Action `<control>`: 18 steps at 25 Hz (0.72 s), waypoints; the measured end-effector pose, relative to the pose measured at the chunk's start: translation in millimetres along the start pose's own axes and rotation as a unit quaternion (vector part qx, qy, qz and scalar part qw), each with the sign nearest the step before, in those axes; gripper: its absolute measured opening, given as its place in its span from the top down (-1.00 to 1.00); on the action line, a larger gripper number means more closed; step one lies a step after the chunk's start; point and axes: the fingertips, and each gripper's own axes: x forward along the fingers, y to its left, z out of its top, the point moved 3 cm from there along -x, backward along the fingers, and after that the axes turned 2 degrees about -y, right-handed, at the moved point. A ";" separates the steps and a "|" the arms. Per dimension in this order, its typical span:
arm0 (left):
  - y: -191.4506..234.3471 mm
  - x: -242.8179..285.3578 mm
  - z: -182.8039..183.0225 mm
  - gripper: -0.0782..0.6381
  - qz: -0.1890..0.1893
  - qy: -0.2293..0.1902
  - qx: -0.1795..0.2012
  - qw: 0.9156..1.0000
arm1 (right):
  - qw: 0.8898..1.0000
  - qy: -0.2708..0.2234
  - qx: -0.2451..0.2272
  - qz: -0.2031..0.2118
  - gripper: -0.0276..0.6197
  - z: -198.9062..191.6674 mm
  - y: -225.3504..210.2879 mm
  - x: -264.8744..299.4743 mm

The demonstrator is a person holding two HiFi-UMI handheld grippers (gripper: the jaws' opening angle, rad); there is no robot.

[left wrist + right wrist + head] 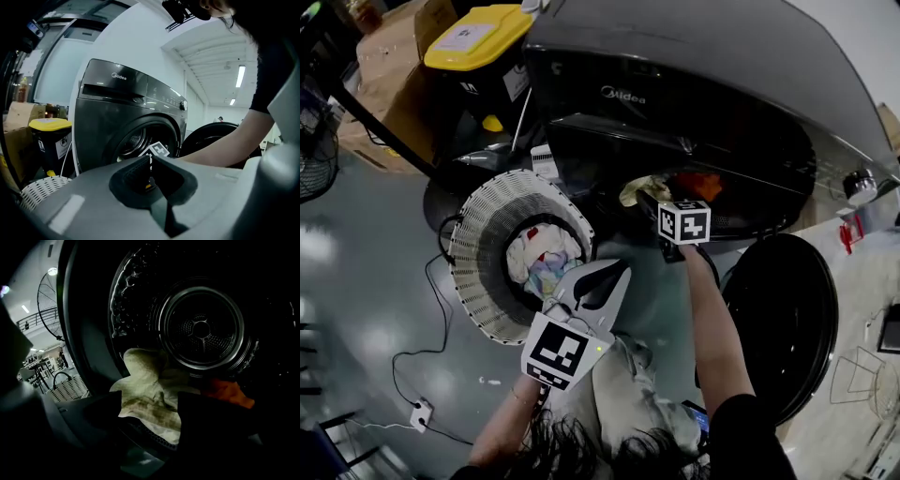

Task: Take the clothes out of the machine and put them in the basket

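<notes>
Right gripper view: my right gripper gapes around the pale cloth on the drum lip; I should bite its folds deeply. My left gripper hangs closed by the basket.

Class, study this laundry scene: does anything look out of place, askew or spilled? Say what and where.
A pale cloth spills over the washing machine door rim, half out of the drum. A white adapter and its cable lie loose on the floor near the basket.
</notes>
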 end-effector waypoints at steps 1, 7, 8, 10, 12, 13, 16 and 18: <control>2.3 2.8 -4.0 0.78 0.001 -0.001 0.000 1.000 | 1.000 0.003 -0.002 0.003 -0.33 -2.3 -4.1 8.7; 8.2 15.7 -26.3 0.78 0.006 -0.007 0.009 1.000 | 1.000 0.026 -0.004 0.015 -0.54 -10.9 -20.4 53.9; 9.5 16.1 -26.4 0.78 0.006 -0.008 0.009 1.000 | 0.999 0.033 -0.001 0.018 -0.54 -9.7 -21.3 58.9; 11.6 16.3 -22.6 0.78 0.003 -0.009 0.010 1.000 | 0.998 0.058 0.008 0.011 -0.45 -9.3 -24.4 63.7; 12.3 16.1 -17.5 0.78 0.000 -0.008 0.010 1.000 | 0.996 0.086 0.008 -0.011 0.03 -12.5 -27.5 60.9; 11.8 16.3 -15.8 0.78 -0.001 -0.007 0.011 1.000 | 0.995 0.093 0.006 -0.019 0.34 -15.6 -28.1 58.3; 5.4 20.9 -14.7 0.78 -0.004 0.000 0.014 1.000 | 0.996 0.084 0.023 -0.022 0.64 -26.5 -30.2 49.5; -0.5 22.1 -11.3 0.78 -0.007 0.005 0.017 1.000 | 0.997 0.072 0.031 -0.024 0.67 -29.9 -31.8 38.1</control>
